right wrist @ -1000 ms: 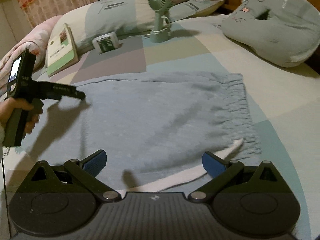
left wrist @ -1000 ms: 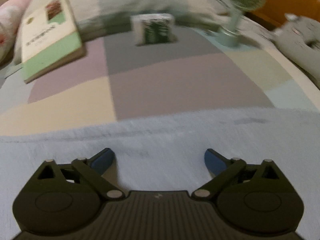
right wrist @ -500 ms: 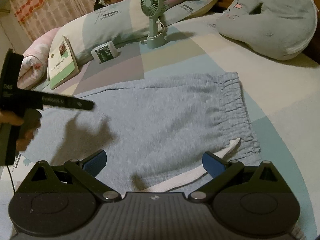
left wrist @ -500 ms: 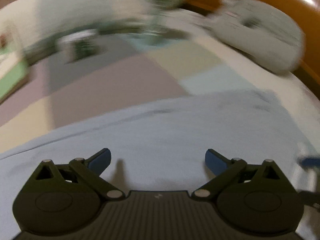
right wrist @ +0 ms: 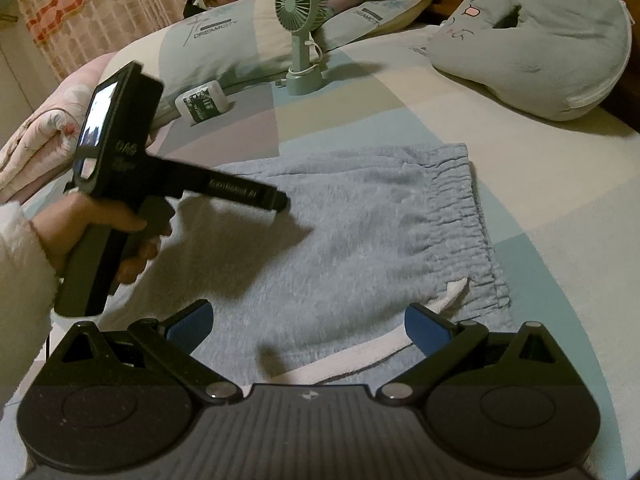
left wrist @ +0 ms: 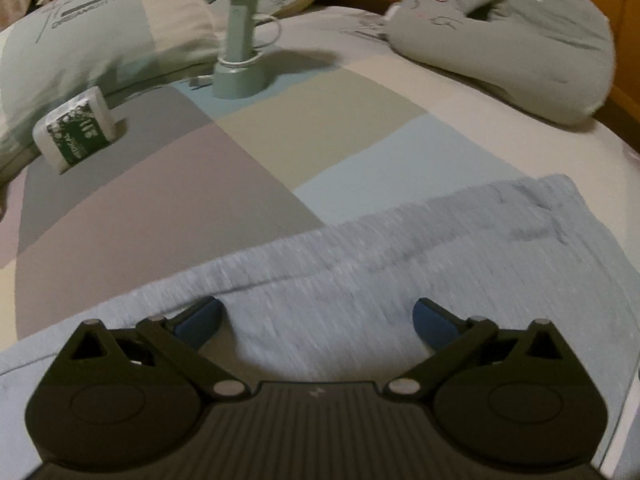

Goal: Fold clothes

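Patchwork pastel bedspread (right wrist: 540, 168) under grey shorts (right wrist: 360, 232), both grippers (left wrist: 316, 316) (right wrist: 306, 322) spread wide above

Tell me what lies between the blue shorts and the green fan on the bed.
Only bare patchwork bedsheet lies between the blue shorts and the green fan, clearest in the right wrist view. The white packet sits off to the side.

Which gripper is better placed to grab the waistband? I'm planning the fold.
Right: the right gripper hangs open near the waistband and drawstring. The left gripper is over the pants' middle.
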The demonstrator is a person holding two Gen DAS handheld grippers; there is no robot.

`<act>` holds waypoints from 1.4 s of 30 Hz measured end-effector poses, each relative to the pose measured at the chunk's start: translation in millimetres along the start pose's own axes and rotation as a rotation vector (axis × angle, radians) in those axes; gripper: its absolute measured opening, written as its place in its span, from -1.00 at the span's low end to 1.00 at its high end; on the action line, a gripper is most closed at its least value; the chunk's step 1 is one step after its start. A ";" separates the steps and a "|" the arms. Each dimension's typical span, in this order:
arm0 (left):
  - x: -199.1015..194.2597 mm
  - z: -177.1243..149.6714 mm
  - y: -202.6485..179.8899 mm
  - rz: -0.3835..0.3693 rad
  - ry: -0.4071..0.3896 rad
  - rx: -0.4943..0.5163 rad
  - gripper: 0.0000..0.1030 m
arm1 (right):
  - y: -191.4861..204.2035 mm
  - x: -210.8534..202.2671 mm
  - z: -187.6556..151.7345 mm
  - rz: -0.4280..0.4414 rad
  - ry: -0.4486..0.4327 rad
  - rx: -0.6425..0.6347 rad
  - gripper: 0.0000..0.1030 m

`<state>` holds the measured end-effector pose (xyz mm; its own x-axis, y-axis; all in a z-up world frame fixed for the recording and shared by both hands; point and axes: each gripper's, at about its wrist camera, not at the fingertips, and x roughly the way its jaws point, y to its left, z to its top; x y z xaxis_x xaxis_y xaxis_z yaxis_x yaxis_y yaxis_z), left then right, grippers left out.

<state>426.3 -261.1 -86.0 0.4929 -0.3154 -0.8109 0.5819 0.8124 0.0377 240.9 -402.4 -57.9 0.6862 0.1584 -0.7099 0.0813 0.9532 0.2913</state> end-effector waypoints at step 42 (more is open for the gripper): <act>-136.8 -189.5 57.0 0.146 -0.053 -0.150 0.99 | 5.7 13.2 2.3 0.057 0.036 0.018 1.00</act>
<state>269.4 -78.7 -83.6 0.6005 -0.2106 -0.7714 0.4004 0.9142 0.0621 252.1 -395.5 -64.1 0.6637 0.2215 -0.7145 0.0562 0.9377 0.3430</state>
